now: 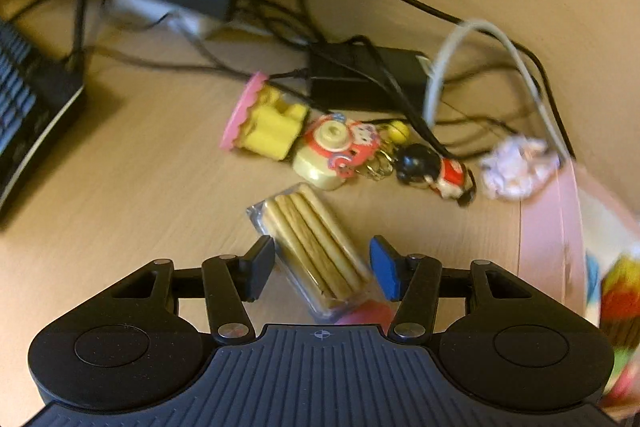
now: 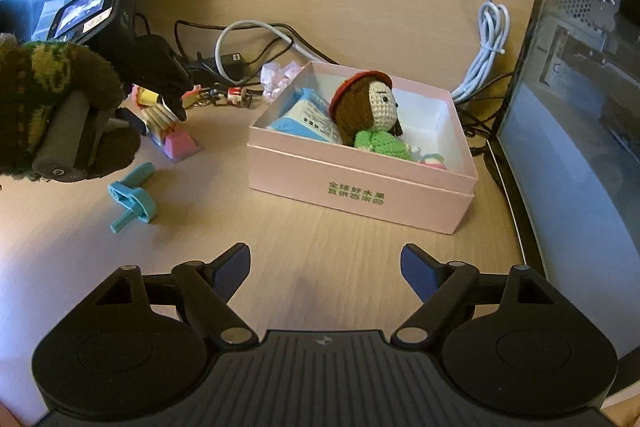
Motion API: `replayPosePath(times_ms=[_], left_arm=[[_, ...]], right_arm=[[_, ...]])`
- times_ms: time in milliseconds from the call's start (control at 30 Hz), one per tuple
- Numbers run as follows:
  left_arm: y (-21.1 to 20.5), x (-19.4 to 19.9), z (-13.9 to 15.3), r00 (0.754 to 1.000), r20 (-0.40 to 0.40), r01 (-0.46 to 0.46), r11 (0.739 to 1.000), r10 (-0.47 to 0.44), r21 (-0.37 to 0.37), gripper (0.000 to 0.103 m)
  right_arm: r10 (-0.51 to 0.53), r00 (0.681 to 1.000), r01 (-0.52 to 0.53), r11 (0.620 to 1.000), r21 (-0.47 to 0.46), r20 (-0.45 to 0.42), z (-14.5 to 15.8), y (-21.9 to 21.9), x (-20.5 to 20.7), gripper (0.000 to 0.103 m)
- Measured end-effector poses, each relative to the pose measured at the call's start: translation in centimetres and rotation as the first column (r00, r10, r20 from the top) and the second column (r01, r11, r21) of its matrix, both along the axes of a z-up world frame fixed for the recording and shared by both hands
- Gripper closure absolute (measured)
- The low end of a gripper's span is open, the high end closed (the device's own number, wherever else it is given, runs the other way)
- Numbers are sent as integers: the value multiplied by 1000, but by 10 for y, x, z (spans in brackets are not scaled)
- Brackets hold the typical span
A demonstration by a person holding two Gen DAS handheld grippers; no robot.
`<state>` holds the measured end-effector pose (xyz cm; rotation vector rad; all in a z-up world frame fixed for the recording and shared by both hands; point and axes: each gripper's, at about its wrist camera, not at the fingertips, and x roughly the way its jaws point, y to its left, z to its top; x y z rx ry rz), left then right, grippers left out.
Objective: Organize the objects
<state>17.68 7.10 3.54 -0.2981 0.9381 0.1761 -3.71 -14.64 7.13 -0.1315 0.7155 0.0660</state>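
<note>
Nearest the left wrist camera, the left gripper (image 1: 322, 263) hangs over a clear plastic packet of pale biscuit sticks (image 1: 316, 247) lying on the light wooden desk (image 1: 132, 167). Its jaws straddle the packet with a gap showing on both sides, so the pads do not press on it. A pink block (image 1: 364, 313) peeks out under the packet's near end. Just beyond lie a yellow toy with a pink scalloped rim (image 1: 262, 121), a cream and red round charm (image 1: 336, 151) and a small black-haired figurine in red (image 1: 436, 169), close together in a row. A crumpled white tissue (image 1: 516, 165) sits beside the wall of a pink cardboard box (image 1: 548, 227). Black cables (image 1: 360, 11) and a black power brick (image 1: 366, 77) lie behind them, blurred.

From the right wrist camera, the right gripper (image 2: 326, 271) stands spread wide above bare desk, nothing between its jaws. Ahead, the pink box holds a crocheted doll with brown hair, red hat and green dress (image 2: 370, 113), a blue and white tissue pack (image 2: 308, 117) and a small pink and green item (image 2: 434, 161) too hidden to identify. To the left, a hand in a green and brown knitted glove (image 2: 44, 103) holds the other gripper over the biscuit packet. A light blue plastic tool (image 2: 132, 197) lies apart on the desk nearer the camera. A coiled white cable (image 2: 486, 43) rests right of the box.
</note>
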Motion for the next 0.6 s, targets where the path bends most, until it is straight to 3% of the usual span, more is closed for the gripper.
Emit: replayPosePath(times_ms=[133, 333, 500, 567, 600], left_arm=[[7, -17, 1, 991, 35, 124, 992, -125, 31, 62], [66, -64, 3, 976, 39, 210, 976, -213, 63, 66], [108, -111, 5, 967, 23, 252, 966, -254, 52, 66], [118, -127, 5, 964, 22, 265, 963, -266, 40, 66], [121, -135, 6, 962, 23, 272, 962, -273, 34, 66]], right_arm=[[16, 1000, -16, 1000, 1, 11, 4, 7, 19, 20], [110, 991, -114, 993, 41, 76, 31, 45, 79, 20], [159, 986, -154, 983, -96, 54, 36, 100, 185, 23], [154, 988, -150, 970, -191, 4, 19, 124, 232, 32], [144, 989, -146, 960, -240, -25, 9, 135, 252, 42]])
